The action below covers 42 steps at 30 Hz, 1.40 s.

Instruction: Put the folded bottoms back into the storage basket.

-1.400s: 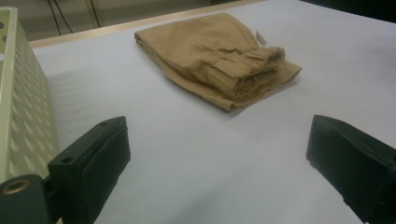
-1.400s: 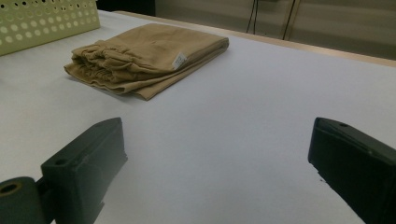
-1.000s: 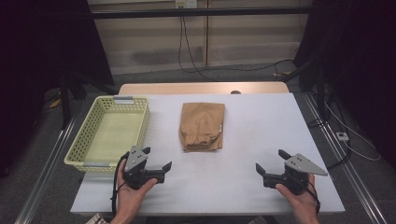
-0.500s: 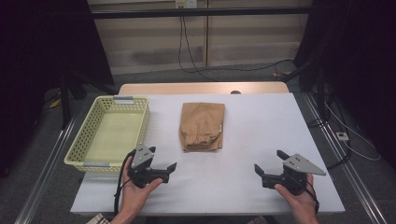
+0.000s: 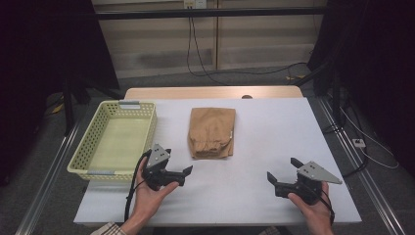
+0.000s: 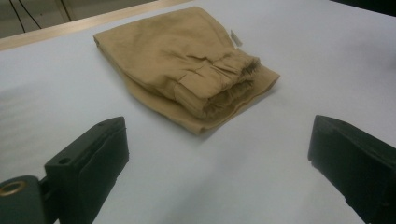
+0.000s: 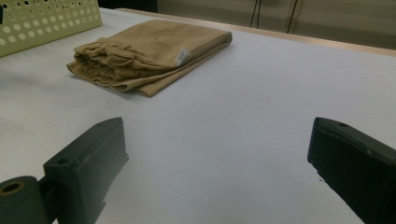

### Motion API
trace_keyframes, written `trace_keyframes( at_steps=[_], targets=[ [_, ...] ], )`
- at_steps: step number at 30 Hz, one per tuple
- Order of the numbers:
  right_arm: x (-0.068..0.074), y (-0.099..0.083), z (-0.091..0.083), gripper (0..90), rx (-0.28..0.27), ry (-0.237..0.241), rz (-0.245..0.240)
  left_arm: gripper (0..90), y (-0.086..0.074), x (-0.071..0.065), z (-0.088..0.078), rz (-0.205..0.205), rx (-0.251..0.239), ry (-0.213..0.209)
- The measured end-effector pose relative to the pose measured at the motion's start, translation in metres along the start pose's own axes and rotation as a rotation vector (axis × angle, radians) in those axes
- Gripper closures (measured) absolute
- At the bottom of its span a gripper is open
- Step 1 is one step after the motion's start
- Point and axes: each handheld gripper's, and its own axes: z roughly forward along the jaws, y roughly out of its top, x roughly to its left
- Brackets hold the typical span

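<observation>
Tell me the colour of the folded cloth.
Tan folded cloth, clearest in the left gripper view.

One folded tan garment [image 5: 212,132] and one yellow basket [image 5: 94,139] sit on one white table [image 5: 274,137], with two grippers, left [image 5: 177,171] and right [image 5: 280,173], at the frame's bottom.

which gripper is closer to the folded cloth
The left gripper: it sits just off the near left corner of the folded tan cloth, beside the basket. The right gripper is farther away.

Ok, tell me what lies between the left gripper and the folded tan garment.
Nothing: in the left gripper view, only bare white table separates the open left gripper from the folded tan garment.
</observation>
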Motion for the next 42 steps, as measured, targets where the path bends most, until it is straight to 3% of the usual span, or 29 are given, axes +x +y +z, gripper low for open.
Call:
trace_keyframes(
  at_steps=[7,10,14,19,29,31,42],
  targets=[
    [0.000,0.000,0.000,4.4,-0.001,0.004,0.000,4.9,0.005,0.008,0.009,-0.023,-0.012,0.020],
    [0.000,0.001,0.001,4.1,-0.002,0.002,-0.005,5.0,0.006,0.012,0.017,-0.059,0.004,0.008],
    [0.000,0.001,0.001,4.1,-0.001,-0.003,-0.002,4.8,0.011,0.013,0.020,-0.051,0.008,0.010],
    [0.000,0.000,0.000,4.0,-0.002,-0.004,0.003,5.0,0.018,0.014,0.028,-0.100,0.039,-0.025],
    [-0.001,0.000,0.000,4.1,-0.001,-0.001,0.003,5.1,0.029,0.019,0.035,-0.114,0.052,-0.035],
    [-0.001,0.000,0.000,4.1,-0.002,0.000,0.006,5.1,0.032,0.020,0.041,-0.105,0.064,-0.057],
    [-0.001,0.000,-0.001,4.1,-0.001,0.001,0.005,5.5,0.044,0.021,0.054,-0.117,0.083,-0.058]
  ],
)
